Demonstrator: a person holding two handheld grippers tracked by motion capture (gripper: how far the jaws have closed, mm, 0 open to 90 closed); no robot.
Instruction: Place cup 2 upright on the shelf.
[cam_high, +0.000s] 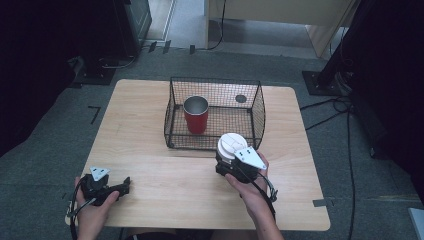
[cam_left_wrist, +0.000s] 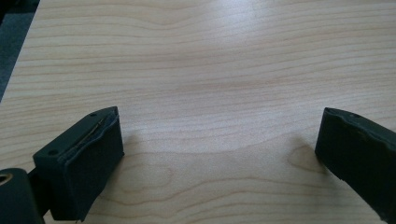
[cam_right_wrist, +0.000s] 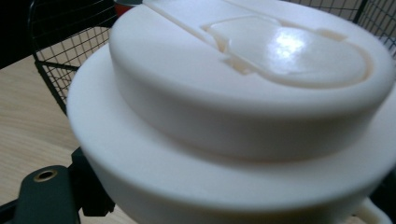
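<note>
A round white cup lid (cam_high: 231, 144) with a flip tab sits in my right gripper (cam_high: 227, 159), which is shut on it just in front of the wire basket. In the right gripper view the lid (cam_right_wrist: 233, 116) is very close and hides most of the jaws. A red cup (cam_high: 196, 120) with a steel inside stands upright and uncovered in the left part of the black wire basket (cam_high: 260, 107). My left gripper (cam_high: 124, 186) rests low at the table's near left corner; its jaws stand wide apart over bare wood, and the gripper (cam_left_wrist: 219, 154) is open with nothing between them.
The light wooden table (cam_high: 150, 165) carries the basket at its far middle. A dark round spot (cam_high: 241, 98) shows on the table inside the basket at the right. Dark stands and cables lie on the grey floor around the table.
</note>
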